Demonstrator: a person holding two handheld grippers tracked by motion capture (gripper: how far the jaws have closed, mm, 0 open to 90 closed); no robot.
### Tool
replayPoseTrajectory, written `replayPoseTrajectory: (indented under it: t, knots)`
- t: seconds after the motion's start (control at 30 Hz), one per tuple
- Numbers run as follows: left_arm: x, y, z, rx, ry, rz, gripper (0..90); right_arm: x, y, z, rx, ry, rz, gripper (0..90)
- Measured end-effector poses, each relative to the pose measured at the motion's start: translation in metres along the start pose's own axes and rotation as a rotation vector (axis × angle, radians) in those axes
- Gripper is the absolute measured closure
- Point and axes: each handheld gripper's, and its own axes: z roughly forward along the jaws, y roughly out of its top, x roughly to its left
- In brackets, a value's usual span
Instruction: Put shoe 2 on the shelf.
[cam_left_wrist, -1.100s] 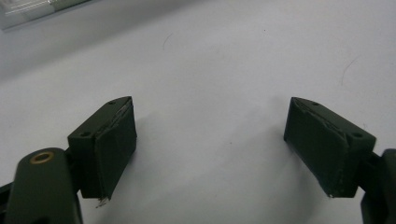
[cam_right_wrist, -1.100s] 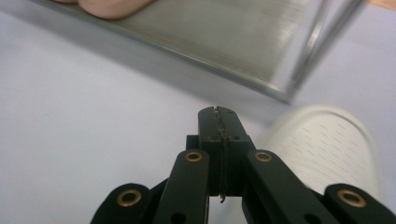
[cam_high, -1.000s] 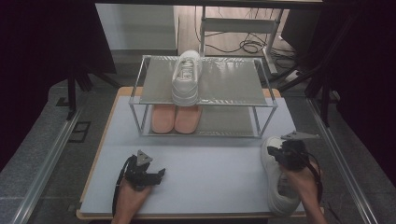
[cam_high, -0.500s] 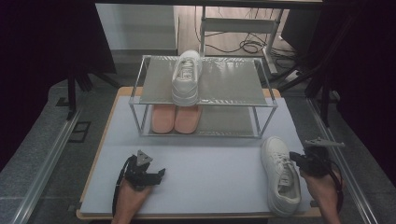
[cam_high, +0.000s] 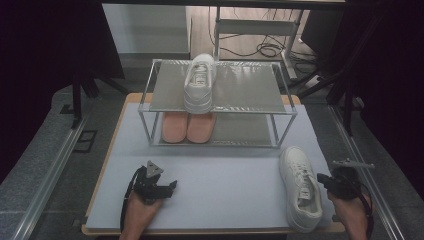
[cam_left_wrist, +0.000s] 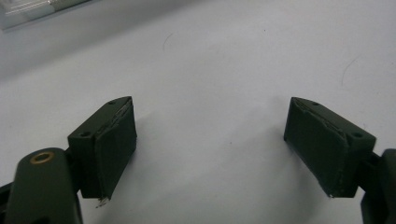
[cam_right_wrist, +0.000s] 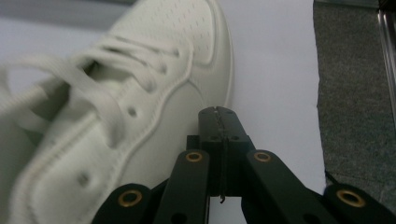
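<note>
Your right gripper (cam_high: 325, 179) has come off the white sneaker (cam_high: 300, 187) and now sits just beside it.

A second ago that gripper was over the sneaker near the table's (cam_high: 225, 200) right edge; now it is lower and further right, next to the shoe's outer side, with its fingers (cam_right_wrist: 219, 135) pressed together on nothing. The sneaker lies flat on the table, toe toward the rack (cam_high: 220, 107), where it was half a second ago. Your left gripper (cam_high: 161, 186) has not moved: it rests at the near left of the table, fingers (cam_left_wrist: 109, 144) wide apart over bare surface. On the rack, the other white sneaker (cam_high: 200, 82) and the pink slippers (cam_high: 189, 127) are unchanged.
</note>
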Motion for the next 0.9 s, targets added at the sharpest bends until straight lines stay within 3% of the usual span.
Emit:
replayPoseTrajectory:
  t: [0.33,0.63,0.9]
  knots:
    - [0.0,0.0,0.0,0.0,0.0,0.0,17.2,-0.002,-0.017,0.012,0.041,0.009,0.022,90.0]
    - [0.0,0.0,0.0,-0.002,0.0,-0.003,17.1,0.004,-0.016,0.013,0.034,-0.006,0.039,90.0]
    - [0.0,0.0,0.0,-0.001,0.0,-0.002,17.1,0.019,-0.008,0.022,0.033,0.042,0.016,90.0]
